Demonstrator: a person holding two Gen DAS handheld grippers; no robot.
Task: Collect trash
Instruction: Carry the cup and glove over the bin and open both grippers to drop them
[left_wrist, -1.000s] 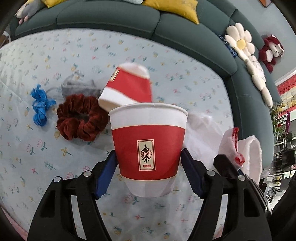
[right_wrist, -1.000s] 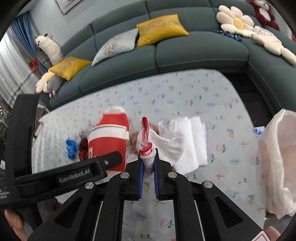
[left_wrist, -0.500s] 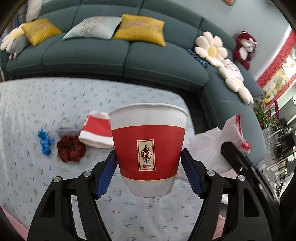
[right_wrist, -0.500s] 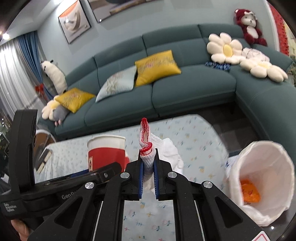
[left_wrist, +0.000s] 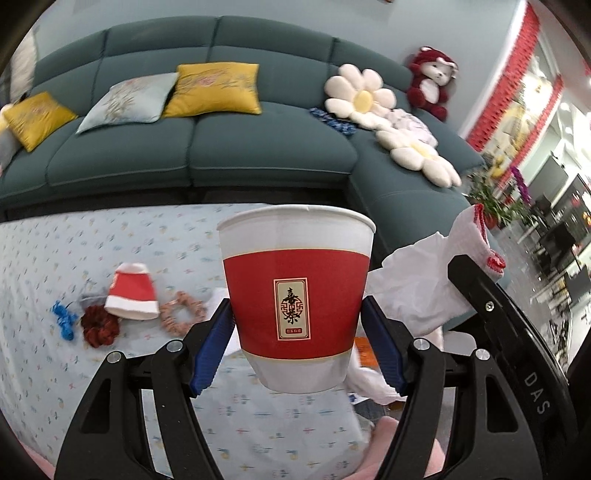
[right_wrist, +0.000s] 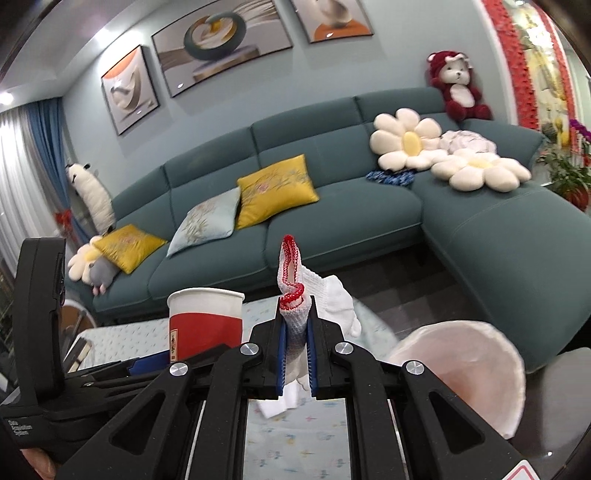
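Observation:
My left gripper (left_wrist: 297, 341) is shut on a red and white paper cup (left_wrist: 295, 291), held upright above the table; the cup also shows in the right wrist view (right_wrist: 205, 321). My right gripper (right_wrist: 295, 354) is shut on a white knitted glove with a red cuff (right_wrist: 295, 295), raised above the table's right end; the glove also shows in the left wrist view (left_wrist: 443, 280). A white-lined trash bag (right_wrist: 465, 362) stands open low at the right, just beside the right gripper. A second paper cup (left_wrist: 131, 291) lies tipped on the table.
The flowered tablecloth (left_wrist: 92, 251) carries a dark red scrunchie (left_wrist: 99, 326), a blue cord (left_wrist: 63, 321), a pink scrunchie (left_wrist: 183, 312) and white tissue (right_wrist: 277, 404). A teal sofa (right_wrist: 332, 206) with cushions runs behind and to the right.
Both grippers have risen and swung right, away from the table items, carrying the cup and the glove. The trash bag has come closer at the right gripper's side.

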